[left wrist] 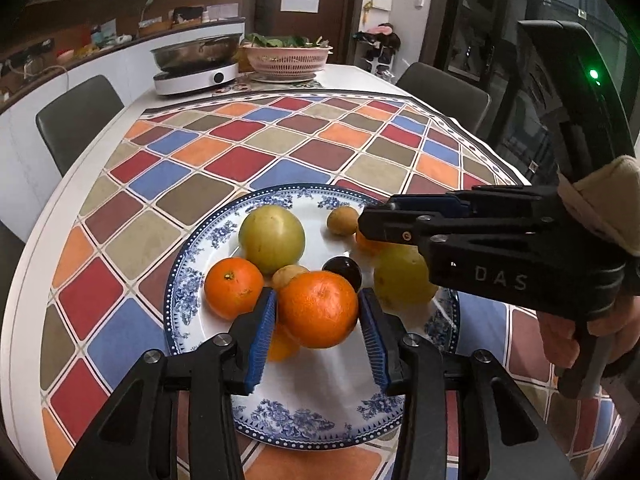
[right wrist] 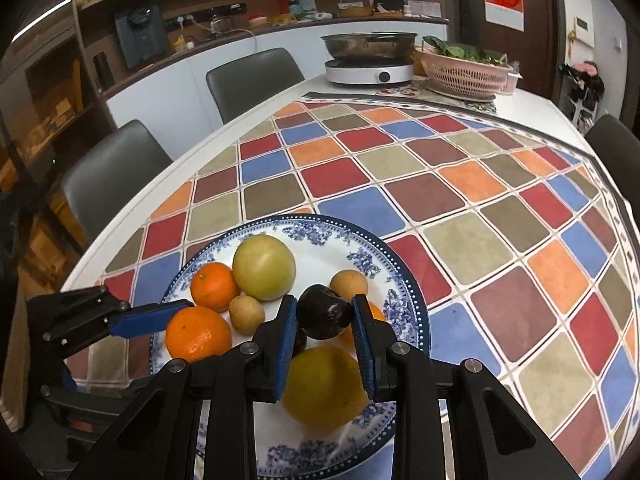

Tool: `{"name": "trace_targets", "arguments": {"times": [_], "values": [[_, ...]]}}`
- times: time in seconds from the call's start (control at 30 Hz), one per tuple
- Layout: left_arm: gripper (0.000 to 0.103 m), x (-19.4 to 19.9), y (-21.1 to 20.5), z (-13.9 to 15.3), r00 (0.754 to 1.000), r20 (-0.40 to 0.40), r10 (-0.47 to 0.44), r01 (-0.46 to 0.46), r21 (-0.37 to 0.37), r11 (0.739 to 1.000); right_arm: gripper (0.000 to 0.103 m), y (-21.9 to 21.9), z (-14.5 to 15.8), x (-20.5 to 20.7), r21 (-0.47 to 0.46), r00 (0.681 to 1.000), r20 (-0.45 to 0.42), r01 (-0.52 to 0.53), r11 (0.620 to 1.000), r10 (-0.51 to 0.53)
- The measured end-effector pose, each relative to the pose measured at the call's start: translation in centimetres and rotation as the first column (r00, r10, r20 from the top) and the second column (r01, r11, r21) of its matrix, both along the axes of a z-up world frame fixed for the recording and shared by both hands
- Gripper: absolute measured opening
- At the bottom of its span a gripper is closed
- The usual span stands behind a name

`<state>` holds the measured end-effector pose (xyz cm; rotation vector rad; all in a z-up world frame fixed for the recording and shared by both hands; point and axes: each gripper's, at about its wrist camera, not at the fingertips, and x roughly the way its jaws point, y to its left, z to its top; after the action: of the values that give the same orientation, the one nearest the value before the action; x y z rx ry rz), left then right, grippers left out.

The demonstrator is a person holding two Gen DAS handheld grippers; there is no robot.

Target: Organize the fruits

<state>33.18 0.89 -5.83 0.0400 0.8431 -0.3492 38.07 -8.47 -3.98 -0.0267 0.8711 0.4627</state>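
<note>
- The tabletop [right wrist: 460,208], covered by a cloth chequered in red, blue, orange and tan, is seen to carry everything; an induction cooker with a steel pan [right wrist: 370,58] and a pink colander of greens [right wrist: 468,72] are set at its far end.
- A round white plate with a blue floral rim [left wrist: 188,280] is placed at the near edge, and all the fruit is gathered on it.
- A large yellow-green round fruit [left wrist: 272,238] is found at the plate's far side, with a second yellow one [right wrist: 324,388] nearer the right gripper.
- The left gripper [left wrist: 318,312] is seen with its jaws clamped on a big orange [left wrist: 318,308]; whether it is lifted clear cannot be told.
- The right gripper [right wrist: 324,316] is seen with its jaws clamped on a small dark purple fruit [right wrist: 324,312], held above the yellow one.
- The step in hand is judged to be placing or repositioning; next, each fruit would need a free resting spot before release.
</note>
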Motion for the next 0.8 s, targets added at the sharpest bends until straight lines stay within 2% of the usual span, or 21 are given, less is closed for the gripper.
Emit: {"name": "trace_targets", "arguments": {"times": [0.1,0.27,0.67,0.73,0.8], "values": [[0.051,-0.5,0.0,0.5,0.999,0.030,0.010,-0.010,0.008,1.000,0.037,-0.3,0.1,-0.2,0.010,1.000,0.010,0.015,1.000,-0.015],[0.051,-1.3,0.0,1.5,0.998,0.064,0.023,-0.025,0.026,0.999,0.037,-1.0,0.8,-0.8,0.024,0.999,0.026,0.041,0.999,-0.042],[0.052,-5.9,0.3,6.3,0.982,0.172,0.074,-0.079,0.022,0.997,0.037,-2.6,5.2,-6.8,0.029,0.985,0.132,0.105,0.994,-0.108],[0.058,-7.0,0.3,7.2,0.978,0.192,0.086,-0.093,0.029,0.995,0.037,-3.0,6.0,-8.2,0.030,0.982,0.149,0.115,0.993,-0.118],[0.064,-8.0,0.3,7.7,0.971,0.217,0.100,-0.111,0.040,0.993,0.046,-3.1,6.7,-9.5,0.025,0.978,0.168,0.124,0.992,-0.126]]}}
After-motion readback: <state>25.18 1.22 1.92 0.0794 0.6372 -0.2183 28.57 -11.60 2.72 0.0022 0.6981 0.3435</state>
